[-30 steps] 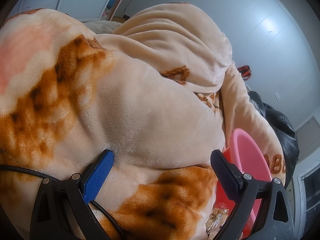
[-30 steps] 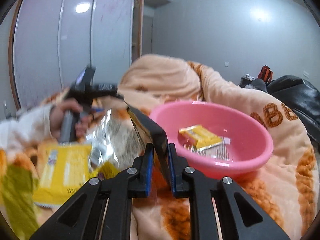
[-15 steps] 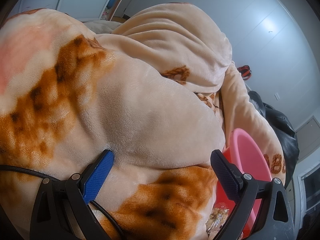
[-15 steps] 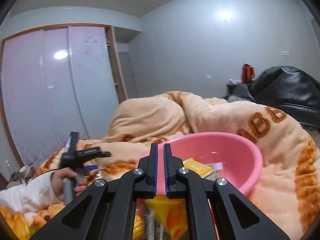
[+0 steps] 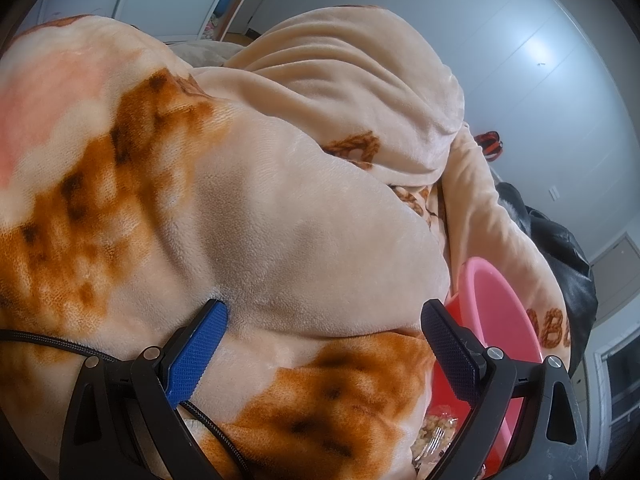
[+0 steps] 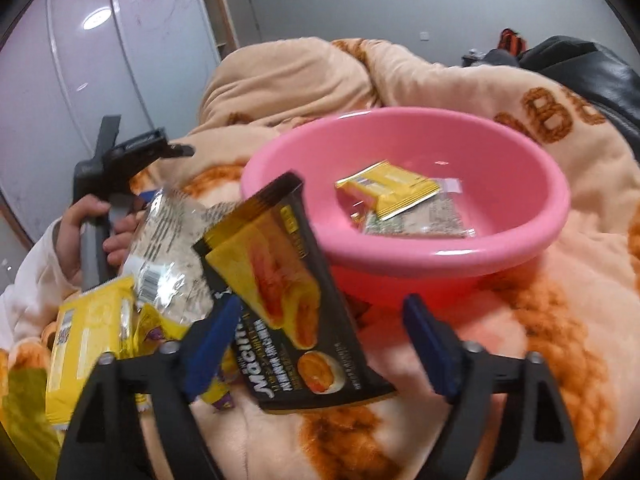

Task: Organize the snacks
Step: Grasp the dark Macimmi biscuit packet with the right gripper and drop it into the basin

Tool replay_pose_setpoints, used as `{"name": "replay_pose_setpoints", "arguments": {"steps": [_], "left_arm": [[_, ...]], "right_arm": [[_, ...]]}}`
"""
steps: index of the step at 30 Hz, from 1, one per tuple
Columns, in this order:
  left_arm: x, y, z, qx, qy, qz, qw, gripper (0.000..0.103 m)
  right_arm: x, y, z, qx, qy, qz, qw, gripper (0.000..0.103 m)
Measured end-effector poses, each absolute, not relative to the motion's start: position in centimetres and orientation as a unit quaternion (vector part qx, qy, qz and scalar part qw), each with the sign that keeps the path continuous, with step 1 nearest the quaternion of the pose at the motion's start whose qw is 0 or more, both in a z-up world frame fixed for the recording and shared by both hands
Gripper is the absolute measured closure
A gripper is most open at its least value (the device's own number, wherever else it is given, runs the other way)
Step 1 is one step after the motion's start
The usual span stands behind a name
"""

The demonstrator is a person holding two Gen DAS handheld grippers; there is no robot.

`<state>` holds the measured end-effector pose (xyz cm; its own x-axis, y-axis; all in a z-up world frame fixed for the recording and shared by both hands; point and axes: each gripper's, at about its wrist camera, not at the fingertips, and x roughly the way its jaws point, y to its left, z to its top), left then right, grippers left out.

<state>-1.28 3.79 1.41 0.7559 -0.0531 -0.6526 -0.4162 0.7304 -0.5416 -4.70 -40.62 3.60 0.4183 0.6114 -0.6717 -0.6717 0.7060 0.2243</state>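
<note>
My right hand-held gripper (image 6: 320,320) tilts downward, its jaws just opened wide and released. The glossy black snack packet (image 6: 294,292) lies loose between them, against the left pad, at 10 o'clock of which sit crinkly yellow wrappers (image 6: 90,336). The smooth round pink bowl (image 6: 520,240) sits at 1 o'clock on the plush blanket (image 6: 560,320). My left hand-held gripper (image 5: 324,340) hangs open, empty, angled down over fleece.

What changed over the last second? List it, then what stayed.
The right gripper has just opened its fingers, letting go of the black snack packet, which now lies outside the pink bowl. The left gripper stayed open over the blanket.
</note>
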Motion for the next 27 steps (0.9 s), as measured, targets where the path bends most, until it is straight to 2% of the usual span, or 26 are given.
{"name": "replay_pose_setpoints", "arguments": {"steps": [5,6,7,10,11,13,15,21,27], "left_arm": [[-1.3,3.8,1.4,-0.352,0.333,0.104,0.868,0.007],[-1.3,3.8,1.4,-0.353,0.333,0.104,0.868,0.007],[-1.3,3.8,1.4,-0.353,0.333,0.104,0.868,0.007],[-1.3,3.8,1.4,-0.353,0.333,0.104,0.868,0.007],[-1.3,3.8,1.4,-0.353,0.333,0.104,0.868,0.007],[-1.3,3.8,1.4,-0.353,0.333,0.104,0.868,0.007],[-1.3,3.9,1.4,-0.353,0.333,0.104,0.868,0.007],[-1.3,3.9,1.4,-0.353,0.333,0.104,0.868,0.007],[-1.3,3.9,1.4,-0.353,0.333,0.104,0.868,0.007]], "right_arm": [[-4.2,-39.3,1.9,-0.062,0.423,0.395,0.813,0.014],[-4.3,-39.4,2.0,-0.060,0.420,0.399,0.813,0.019],[-4.4,-39.6,2.2,-0.054,0.415,0.406,0.813,0.031],[-4.9,-40.1,2.6,-0.039,0.399,0.427,0.811,0.055],[-5.0,-40.2,2.8,-0.034,0.393,0.435,0.809,0.059],[-5.6,-40.8,3.6,-0.015,0.370,0.462,0.806,0.079],[-6.1,-41.7,4.5,0.018,0.345,0.494,0.798,0.089],[-5.3,-42.4,5.1,0.073,0.329,0.503,0.796,0.090],[-2.2,-44.8,5.7,0.217,0.321,0.488,0.782,0.090]]}}
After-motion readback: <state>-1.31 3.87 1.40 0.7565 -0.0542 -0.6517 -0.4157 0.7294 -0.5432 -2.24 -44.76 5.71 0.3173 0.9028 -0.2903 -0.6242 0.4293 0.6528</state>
